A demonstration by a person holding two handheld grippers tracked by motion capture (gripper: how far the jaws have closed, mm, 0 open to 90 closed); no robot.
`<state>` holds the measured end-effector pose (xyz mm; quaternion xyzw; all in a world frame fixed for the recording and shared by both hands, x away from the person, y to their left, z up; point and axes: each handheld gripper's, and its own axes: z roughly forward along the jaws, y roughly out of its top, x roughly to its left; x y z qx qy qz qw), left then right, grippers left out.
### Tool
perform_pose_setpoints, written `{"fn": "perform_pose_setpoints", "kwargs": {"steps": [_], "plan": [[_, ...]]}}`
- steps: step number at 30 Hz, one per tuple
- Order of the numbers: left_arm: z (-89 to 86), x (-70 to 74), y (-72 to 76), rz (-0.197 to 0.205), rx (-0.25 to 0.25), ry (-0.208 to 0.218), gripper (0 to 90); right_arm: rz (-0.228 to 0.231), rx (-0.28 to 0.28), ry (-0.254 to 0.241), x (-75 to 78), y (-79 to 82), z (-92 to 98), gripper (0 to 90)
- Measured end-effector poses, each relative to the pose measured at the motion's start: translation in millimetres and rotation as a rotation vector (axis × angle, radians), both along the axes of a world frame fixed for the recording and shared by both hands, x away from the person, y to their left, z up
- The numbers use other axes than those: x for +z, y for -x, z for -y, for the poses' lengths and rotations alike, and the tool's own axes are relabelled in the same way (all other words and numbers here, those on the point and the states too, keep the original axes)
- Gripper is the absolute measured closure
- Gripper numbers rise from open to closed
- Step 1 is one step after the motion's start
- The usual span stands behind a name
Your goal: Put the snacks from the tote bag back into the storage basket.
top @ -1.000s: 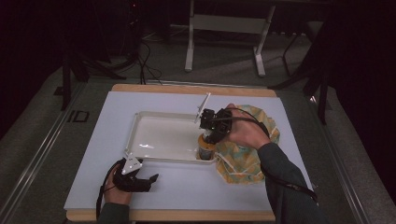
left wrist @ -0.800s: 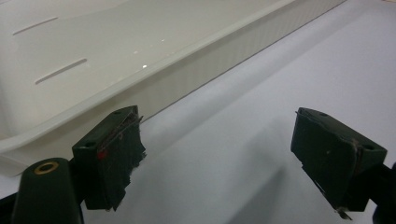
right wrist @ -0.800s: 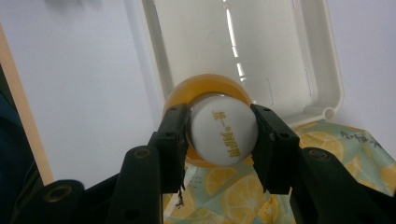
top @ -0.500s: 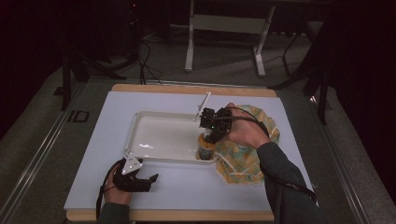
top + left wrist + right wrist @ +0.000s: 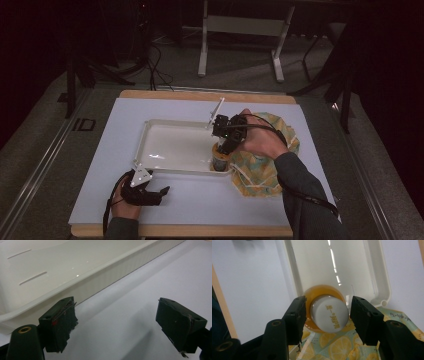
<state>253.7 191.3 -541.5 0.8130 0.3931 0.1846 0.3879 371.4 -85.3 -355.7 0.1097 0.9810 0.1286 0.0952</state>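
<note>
An orange bottle with a white cap point(image 5: 329, 316) stands upright in the near right corner of the white tray point(image 5: 150, 125). My right gripper point(image 5: 221, 150) points down over it from the right. Its jaws have just been opening and now stand on either side of the cap point(image 5: 218, 159) with a thin gap each side, so the right gripper point(image 5: 329, 301) is open. My left gripper point(image 5: 161, 194) lies on the table in front of the tray's near left corner. The left gripper point(image 5: 115, 307) is open with nothing between its jaws, beside the tray's wall point(image 5: 100, 272).
A lemon-patterned cloth point(image 5: 260, 170) lies crumpled against the tray's right end, under my right hand, and also under the bottle's side point(image 5: 337, 347). The pale table mat point(image 5: 210, 200) has a wooden edge. A metal stand point(image 5: 240, 30) and cables are on the floor behind.
Neither hand nor the bottle has visibly shifted in the high view; the jaws' spread is too small there to compare.
</note>
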Motion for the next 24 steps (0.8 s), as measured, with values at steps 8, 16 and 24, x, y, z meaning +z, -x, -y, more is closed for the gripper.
{"fn": "perform_pose_setpoints", "kwargs": {"steps": [8, 16, 24], "plan": [[-0.2, 0.1, 0.0, 0.000, -0.001, -0.002, 16.7, 0.021, -0.023, -0.036, 8.2, -0.2, 1.8, 40.1], [-0.2, 0.0, -0.2, 0.000, 0.000, -0.001, 16.7, 0.028, -0.048, -0.087, 16.9, -2.0, 10.0, 37.4], [-0.2, -0.1, -0.6, -0.005, -0.001, -0.001, 16.7, 0.039, -0.062, -0.100, 22.9, -1.2, 19.2, 36.9]]}}
